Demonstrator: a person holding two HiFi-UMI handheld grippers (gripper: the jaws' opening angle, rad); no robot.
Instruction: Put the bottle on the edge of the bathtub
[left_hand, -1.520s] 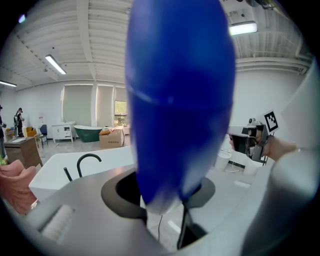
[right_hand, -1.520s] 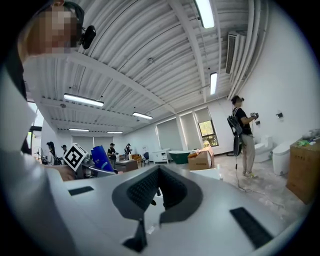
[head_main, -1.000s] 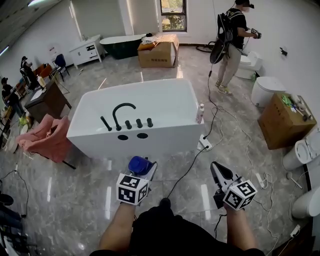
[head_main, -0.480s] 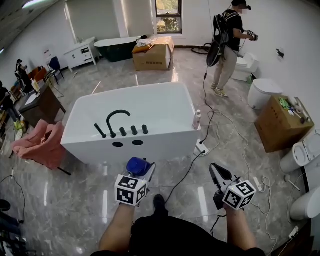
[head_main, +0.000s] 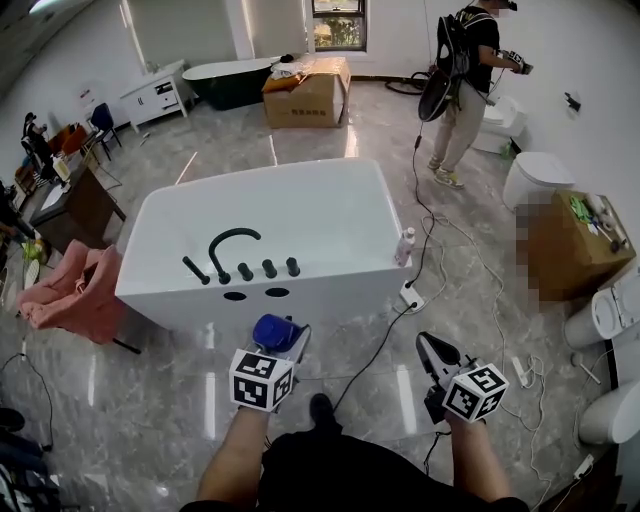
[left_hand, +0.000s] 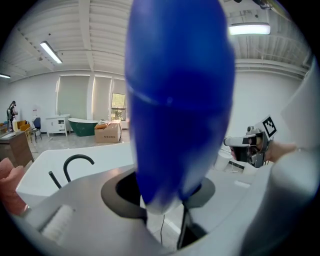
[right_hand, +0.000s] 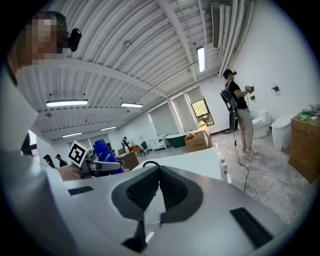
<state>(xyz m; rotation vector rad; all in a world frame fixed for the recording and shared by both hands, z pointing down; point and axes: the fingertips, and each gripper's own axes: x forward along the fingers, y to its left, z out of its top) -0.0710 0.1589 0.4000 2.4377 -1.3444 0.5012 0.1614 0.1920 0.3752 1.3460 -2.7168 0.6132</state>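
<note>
A blue bottle (head_main: 275, 331) stands upright between the jaws of my left gripper (head_main: 284, 338), which is shut on it. It fills the left gripper view (left_hand: 175, 100). Ahead is the white bathtub (head_main: 335, 272), with a black faucet (head_main: 228, 248) and black knobs on its near edge. The left gripper is on the floor side of that edge, apart from it. My right gripper (head_main: 432, 348) hovers over the floor at the right, holding nothing. Its ribbed pads (right_hand: 145, 187) meet at the tips. The right gripper view shows the blue bottle (right_hand: 102, 150) off to the left.
A small white bottle (head_main: 405, 245) stands on the floor by the tub's right corner, next to a power strip (head_main: 412, 296) and black cables. A pink-draped chair (head_main: 65, 290) is at the left. Toilets (head_main: 600, 310) are at the right. A person (head_main: 465, 70) stands at the far right.
The tub has slid a little left and sits nearer in the head view. Both grippers keep their places in that view, with the bottle still in the left one.
</note>
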